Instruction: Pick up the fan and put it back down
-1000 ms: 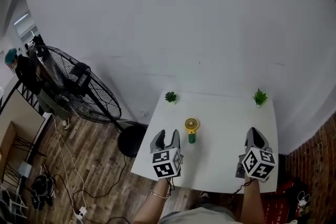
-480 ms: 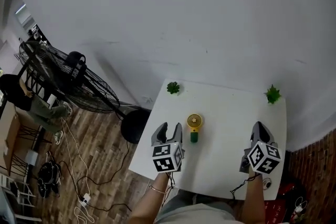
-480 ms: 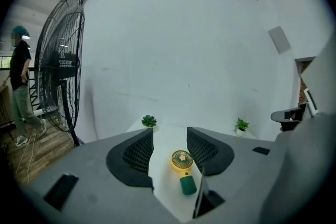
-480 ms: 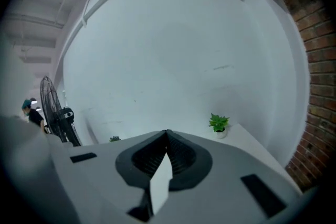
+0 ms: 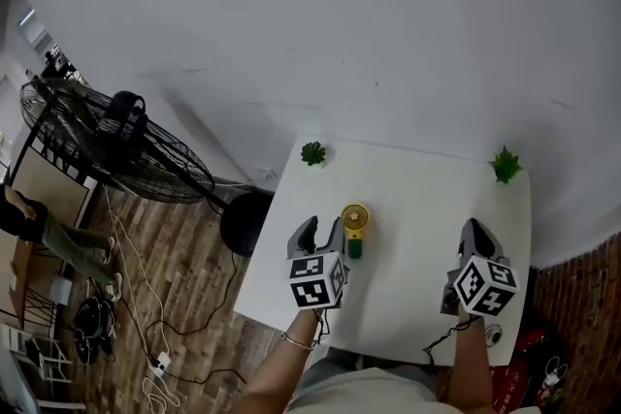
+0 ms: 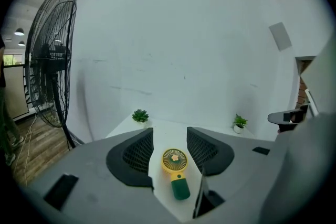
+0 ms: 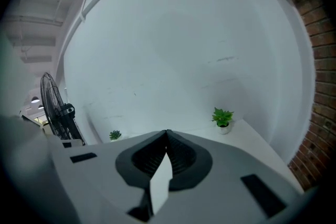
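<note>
A small hand-held fan point(image 5: 354, 228) with a yellow round head and a dark green handle lies flat on the white table point(image 5: 417, 208). My left gripper point(image 5: 321, 234) hovers just left of it, jaws open, nothing between them. Seen from the left gripper view, the fan point(image 6: 176, 170) lies on the table beyond the gap of the two black pads point(image 6: 137, 153), apart from both. My right gripper point(image 5: 475, 239) is over the table's right side, far from the fan, with its jaws closed together and nothing in them; the right gripper view shows the pads point(image 7: 178, 152) meeting.
Two small potted plants stand at the table's back corners, one left point(image 5: 312, 153) and one right point(image 5: 505, 165). A large black floor fan point(image 5: 107, 145) stands on the wooden floor left of the table. Cables lie on the floor point(image 5: 146, 305). A white wall is behind.
Both grippers have come down and slightly forward over the table. The left one now sits closer beside the small fan. The fan has not moved.
</note>
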`<state>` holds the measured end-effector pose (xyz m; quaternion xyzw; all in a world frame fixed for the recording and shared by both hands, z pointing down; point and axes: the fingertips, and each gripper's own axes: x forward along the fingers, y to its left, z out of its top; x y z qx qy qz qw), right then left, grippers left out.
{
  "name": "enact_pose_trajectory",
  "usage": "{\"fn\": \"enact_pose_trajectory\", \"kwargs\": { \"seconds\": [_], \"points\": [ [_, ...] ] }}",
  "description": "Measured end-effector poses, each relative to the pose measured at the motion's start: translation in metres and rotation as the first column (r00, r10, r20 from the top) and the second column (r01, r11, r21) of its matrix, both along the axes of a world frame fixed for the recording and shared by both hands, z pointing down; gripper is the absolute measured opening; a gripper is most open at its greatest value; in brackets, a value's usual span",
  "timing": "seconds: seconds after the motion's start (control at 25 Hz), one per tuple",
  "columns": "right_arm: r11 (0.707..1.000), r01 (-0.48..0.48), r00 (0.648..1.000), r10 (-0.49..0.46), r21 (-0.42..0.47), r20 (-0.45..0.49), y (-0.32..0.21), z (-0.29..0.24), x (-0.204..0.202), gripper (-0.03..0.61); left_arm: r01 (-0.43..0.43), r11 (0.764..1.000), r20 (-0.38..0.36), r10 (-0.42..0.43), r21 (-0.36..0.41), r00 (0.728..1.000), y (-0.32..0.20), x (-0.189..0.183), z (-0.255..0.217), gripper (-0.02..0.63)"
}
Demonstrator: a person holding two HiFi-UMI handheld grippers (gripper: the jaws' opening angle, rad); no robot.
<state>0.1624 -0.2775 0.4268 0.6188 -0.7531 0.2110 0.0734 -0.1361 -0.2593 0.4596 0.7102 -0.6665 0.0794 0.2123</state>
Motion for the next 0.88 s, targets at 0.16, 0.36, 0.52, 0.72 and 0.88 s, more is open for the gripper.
{"fn": "enact_pose_trajectory", "kwargs": {
  "seconds": [0.16, 0.36, 0.52, 0.72, 0.88],
  "points": [
    [1.0, -0.012, 1.0, 0.011, -0.02, -0.006, 0.001, 0.007, 0.012, 0.0, -0.014, 1.0, 0.0, 0.014, -0.022, 1.0, -0.005, 0.01, 0.01, 0.189],
    [0.998, -0.023, 0.999, 0.022, -0.061, -0.026, 0.004, 0.022, 0.03, 0.0, -0.013, 0.998, -0.002, 0.013, -0.059, 1.0, -0.007, 0.022, 0.028, 0.189],
    [0.996, -0.018, 0.999, 0.015, -0.093, -0.039, 0.002, 0.036, 0.038, 0.0, -0.01, 0.996, 0.004, 0.011, -0.091, 1.0, -0.01, 0.031, 0.045, 0.189],
    [0.991, -0.012, 0.999, 0.008, -0.131, -0.031, -0.002, 0.057, 0.043, 0.0, 0.003, 0.99, 0.029, 0.002, -0.141, 1.0, -0.011, 0.035, 0.068, 0.189],
    [0.984, -0.004, 1.0, -0.002, -0.177, -0.03, 0.001, 0.079, 0.044, 0.0, 0.004, 0.981, 0.035, 0.003, -0.192, 0.999, -0.004, 0.042, 0.09, 0.189]
  ]
}}
